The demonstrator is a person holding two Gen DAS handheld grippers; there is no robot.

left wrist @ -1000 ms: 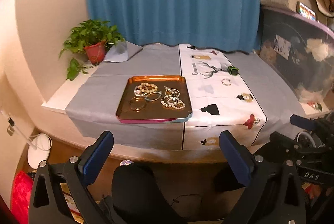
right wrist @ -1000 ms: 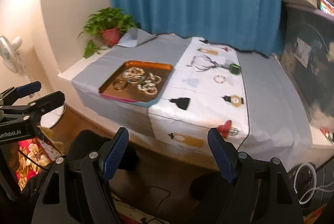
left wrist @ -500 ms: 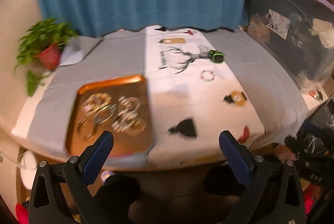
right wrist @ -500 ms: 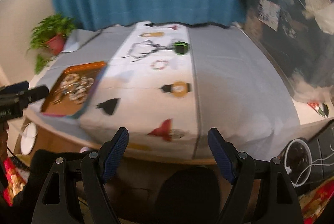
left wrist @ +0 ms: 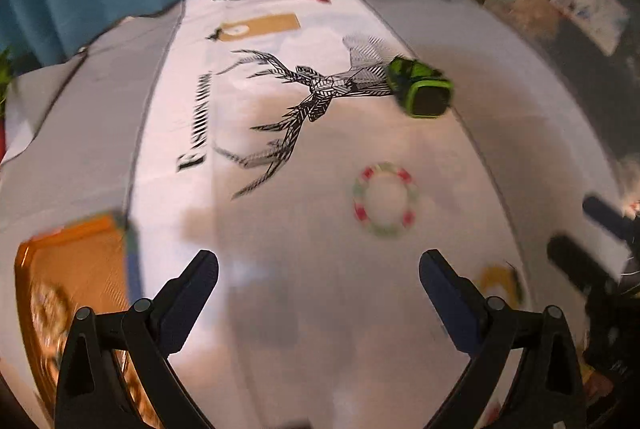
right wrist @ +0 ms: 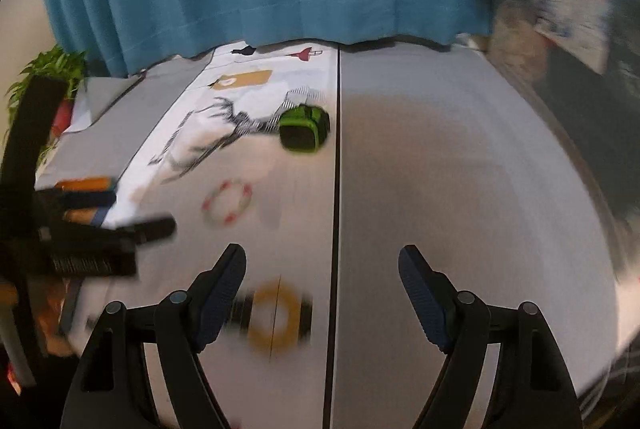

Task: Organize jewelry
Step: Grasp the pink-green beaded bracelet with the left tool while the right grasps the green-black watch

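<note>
Both grippers hang over the table with nothing in them: the left gripper [left wrist: 318, 271] has its jaws spread wide, and so does the right gripper [right wrist: 322, 267]. The jewelry [left wrist: 48, 313] lies in the orange tray [left wrist: 76, 253], down at the left edge of the left view, just beside the left finger and partly hidden behind it; it is too blurred to tell one piece from another. From the right gripper the tray [right wrist: 86, 185] sits well off to the left, beyond the left gripper itself. A green box [left wrist: 420, 87] stands farther up the cloth [left wrist: 280, 229], ahead and a little right of the left gripper. I'd judge the left hand the nearer one, and its reach must swing leftward and down to the tray.
</note>
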